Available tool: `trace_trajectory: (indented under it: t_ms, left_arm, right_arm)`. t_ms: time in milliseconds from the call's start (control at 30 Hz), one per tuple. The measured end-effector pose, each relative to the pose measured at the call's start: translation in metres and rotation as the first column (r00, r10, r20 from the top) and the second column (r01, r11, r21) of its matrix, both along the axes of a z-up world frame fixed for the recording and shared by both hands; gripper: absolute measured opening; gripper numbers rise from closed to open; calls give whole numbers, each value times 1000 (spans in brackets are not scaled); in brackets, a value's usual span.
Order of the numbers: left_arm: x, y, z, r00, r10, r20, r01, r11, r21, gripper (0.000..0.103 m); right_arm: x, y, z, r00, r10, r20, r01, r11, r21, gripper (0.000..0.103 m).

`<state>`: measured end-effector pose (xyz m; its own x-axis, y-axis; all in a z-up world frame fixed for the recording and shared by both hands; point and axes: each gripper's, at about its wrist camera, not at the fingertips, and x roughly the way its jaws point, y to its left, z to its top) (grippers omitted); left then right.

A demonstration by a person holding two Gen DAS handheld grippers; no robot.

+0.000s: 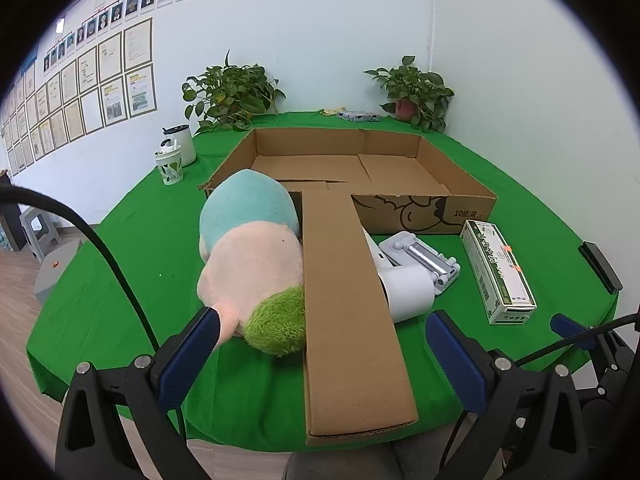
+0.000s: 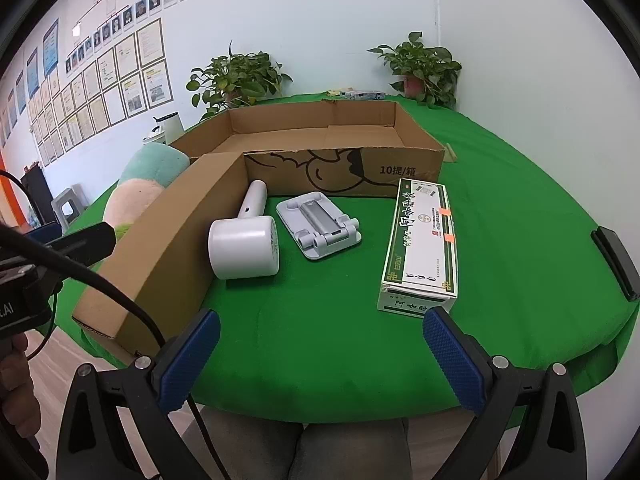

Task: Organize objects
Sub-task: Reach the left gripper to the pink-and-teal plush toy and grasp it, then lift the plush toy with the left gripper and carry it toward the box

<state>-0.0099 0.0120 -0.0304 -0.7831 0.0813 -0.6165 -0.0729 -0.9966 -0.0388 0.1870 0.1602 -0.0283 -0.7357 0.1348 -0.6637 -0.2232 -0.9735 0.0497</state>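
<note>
While jaws gape, green cloth [image 2: 320, 340] bare before box flap [image 2: 160, 240].

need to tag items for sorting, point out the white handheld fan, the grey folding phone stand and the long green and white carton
white handheld fan [image 2: 244, 250], right wrist view, round head
grey folding phone stand [image 2: 320, 224], right wrist view, centre arm
long green and white carton [image 2: 422, 236], right wrist view, top face

The long cardboard flap [image 1: 344, 300] hides part of the plush toy [image 1: 248, 256] and most of the white hair dryer [image 1: 408, 288]. Small packets [image 1: 360, 115] at the counter's far edge are too small to identify, as is the print on the green-and-white box [image 2: 420, 240].
</note>
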Motion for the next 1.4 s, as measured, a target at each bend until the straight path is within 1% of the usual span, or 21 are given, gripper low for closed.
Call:
trace_trajectory:
  t_ms: [433, 533, 667, 733, 833, 900, 1033, 1100, 1167, 1233, 1267, 1300, 1333, 1367, 1400]
  left_arm:
    - [-9, -4, -8, 1000, -13, 10, 13, 1000, 14, 102]
    - [-11, -8, -10, 1000, -17, 14, 16, 999, 30, 102]
    - [-13, -15, -12, 1000, -11, 19, 10, 999, 48, 102]
    - [-15, -20, -10, 1000, 4, 9, -4, 999, 43, 102]
    - [-18, -34, -6, 1000, 24, -5, -24, 998, 55, 102]
    - [-24, -47, -3, 999, 34, -3, -33, 995, 91, 102]
    - [-45, -75, -1, 998, 53, 30, -57, 986, 157, 102]
    - [-59, -87, -5, 998, 47, 46, -55, 979, 196, 102]
    - [-75, -98, -14, 993, 60, 102, -82, 970, 229, 102]
    - [-87, -107, -26, 988, 52, 146, -88, 963, 254, 102]
    - [-91, -112, -35, 983, 48, 175, -95, 958, 269, 102]
    - [-94, -117, -42, 982, 24, 188, -83, 945, 317, 102]
    - [-97, -121, -47, 981, -7, 195, -67, 925, 374, 102]
    - [-99, -123, -53, 977, -33, 209, -59, 905, 420, 102]
    - [-100, -123, -56, 976, -53, 209, -47, 894, 445, 100]
  right_arm:
    - [-16, 4, -12, 999, -7, 32, 7, 1000, 4, 102]
    - [-19, 5, -16, 999, -13, 45, 13, 1000, 4, 102]
    - [-23, 6, -19, 998, -17, 61, 17, 1000, 5, 102]
    - [-24, 6, -18, 998, -9, 59, 10, 1000, -4, 102]
    - [-27, 6, -11, 999, 11, 43, -11, 1000, -11, 102]
    - [-28, 6, -3, 999, 38, 24, -38, 999, -18, 102]
    - [-34, 3, 18, 989, 148, -9, -148, 986, -76, 102]
    - [-40, -4, 35, 969, 243, -35, -245, 963, -114, 102]
    - [-47, -11, 53, 942, 327, -71, -334, 929, -160, 102]
    - [-60, -24, 77, 895, 432, -112, -446, 877, -179, 102]
    - [-63, -33, 85, 876, 465, -129, -481, 858, -177, 102]
    - [-70, -42, 96, 845, 514, -147, -533, 828, -174, 102]
    - [-79, -52, 104, 814, 560, -157, -581, 796, -172, 102]
    - [-87, -63, 110, 790, 592, -158, -612, 772, -170, 102]
    - [-97, -71, 113, 775, 613, -151, -632, 757, -168, 102]
